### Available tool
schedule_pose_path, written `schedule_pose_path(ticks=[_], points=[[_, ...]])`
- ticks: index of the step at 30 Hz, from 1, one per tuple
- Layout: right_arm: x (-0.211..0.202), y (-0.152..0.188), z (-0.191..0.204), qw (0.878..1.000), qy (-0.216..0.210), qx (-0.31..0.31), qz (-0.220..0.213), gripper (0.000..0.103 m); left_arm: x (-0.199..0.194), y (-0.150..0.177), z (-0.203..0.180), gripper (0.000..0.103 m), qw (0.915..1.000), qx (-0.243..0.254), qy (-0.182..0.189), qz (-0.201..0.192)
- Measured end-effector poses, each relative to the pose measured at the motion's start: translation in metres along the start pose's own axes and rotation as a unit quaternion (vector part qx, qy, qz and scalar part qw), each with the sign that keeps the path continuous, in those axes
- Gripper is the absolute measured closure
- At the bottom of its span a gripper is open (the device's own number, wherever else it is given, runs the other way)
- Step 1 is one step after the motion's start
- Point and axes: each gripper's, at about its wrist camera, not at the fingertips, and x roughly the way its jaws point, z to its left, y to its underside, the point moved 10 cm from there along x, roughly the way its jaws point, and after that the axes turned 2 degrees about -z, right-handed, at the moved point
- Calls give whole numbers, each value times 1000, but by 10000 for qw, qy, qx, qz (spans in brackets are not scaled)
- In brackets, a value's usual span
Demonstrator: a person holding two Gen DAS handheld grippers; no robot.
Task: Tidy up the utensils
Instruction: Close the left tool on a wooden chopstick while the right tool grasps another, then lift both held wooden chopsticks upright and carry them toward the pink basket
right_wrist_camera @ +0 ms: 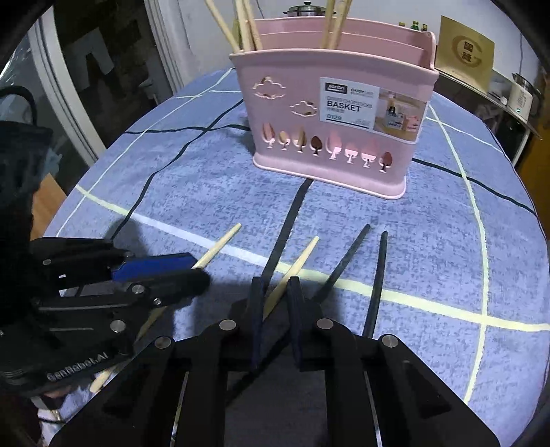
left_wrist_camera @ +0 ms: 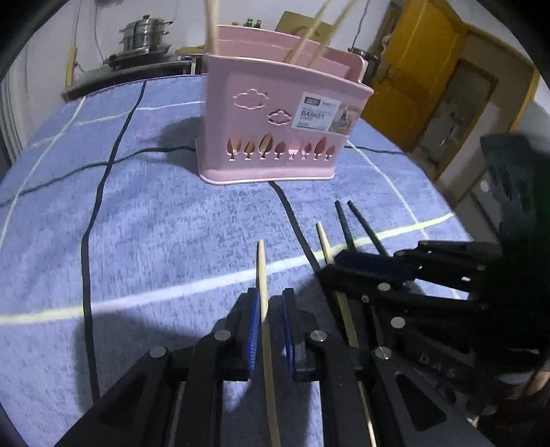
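Observation:
A pink utensil basket [left_wrist_camera: 275, 120] [right_wrist_camera: 330, 120] stands upright on the blue cloth, with several wooden chopsticks [right_wrist_camera: 245, 27] sticking out of it. My left gripper [left_wrist_camera: 270, 299] [right_wrist_camera: 192, 271] is shut on a pale wooden chopstick [left_wrist_camera: 262, 268] [right_wrist_camera: 220, 244], which points towards the basket. Just to its right, my right gripper [right_wrist_camera: 276, 285] [left_wrist_camera: 361, 264] is closed around a second wooden chopstick [right_wrist_camera: 299, 261] [left_wrist_camera: 323, 240], low over the cloth. Two black chopsticks [right_wrist_camera: 347, 261] [left_wrist_camera: 364, 227] lie side by side right of that gripper.
The blue cloth [right_wrist_camera: 206, 192] has white and dark stripes and covers a round table. Behind it are a shelf with a steel pot [left_wrist_camera: 144, 32], a yellow door [left_wrist_camera: 422, 68] at the right and a glass door [right_wrist_camera: 51, 103] at the left.

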Motion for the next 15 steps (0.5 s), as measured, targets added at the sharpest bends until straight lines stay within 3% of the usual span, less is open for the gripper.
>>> schedule_pose_path(ticks=[4,15], points=[[3,-5,0,10000,62,17,-11,89,2,0,2,97,9995,154,-260,-11],[13,-17,4,9998,99,11,159,89,-5,-3,36,97,9991,-116,-393,105]])
